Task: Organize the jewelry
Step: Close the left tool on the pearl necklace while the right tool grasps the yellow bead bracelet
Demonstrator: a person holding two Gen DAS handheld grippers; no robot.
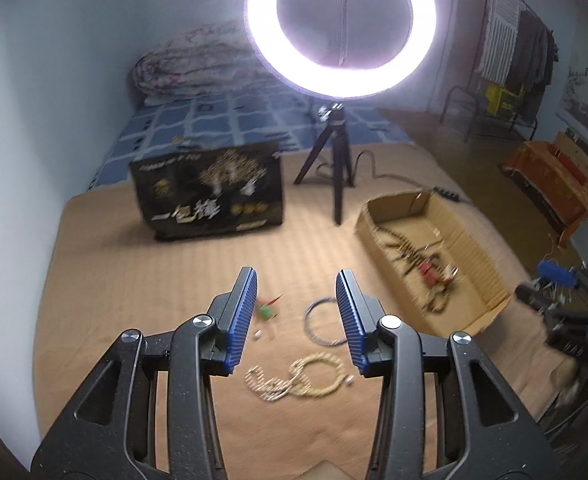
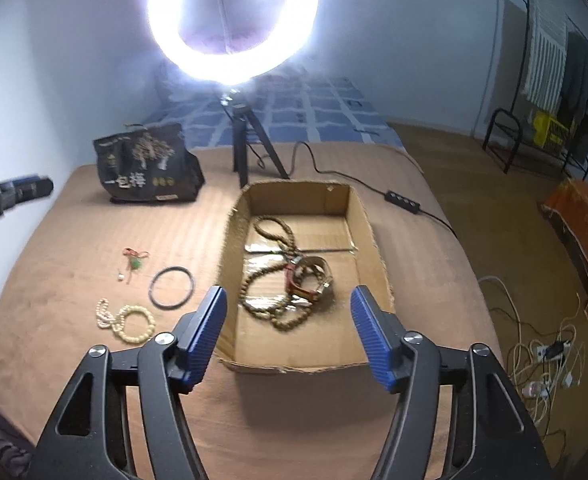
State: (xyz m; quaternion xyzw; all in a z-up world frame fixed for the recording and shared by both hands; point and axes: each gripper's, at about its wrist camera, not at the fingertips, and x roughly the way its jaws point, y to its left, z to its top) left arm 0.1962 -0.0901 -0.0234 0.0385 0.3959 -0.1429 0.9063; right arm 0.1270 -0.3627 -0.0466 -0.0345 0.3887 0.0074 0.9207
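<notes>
A shallow cardboard box (image 2: 368, 216) (image 1: 490, 280) on the tan bed cover holds brown bead strands (image 2: 277, 232) and a red-strapped watch (image 2: 308, 280). Left of it lie a dark bangle (image 2: 172, 288) (image 1: 314, 322), cream bead bracelets (image 2: 127, 322) (image 1: 302, 376) and a small green and red charm (image 2: 134, 260) (image 1: 265, 311). My left gripper (image 1: 296, 280) is open and empty, hovering over the bangle and charm. My right gripper (image 2: 287, 294) is open and empty above the box's near end. The other gripper shows at the left edge of the right wrist view (image 2: 9, 194).
A ring light on a black tripod (image 2: 249, 148) (image 1: 334, 160) stands behind the box, its cable and switch (image 2: 404, 200) trailing right. A black printed bag (image 2: 145, 168) (image 1: 209, 192) stands at the back left. Cables (image 2: 542, 352) lie on the floor right of the bed.
</notes>
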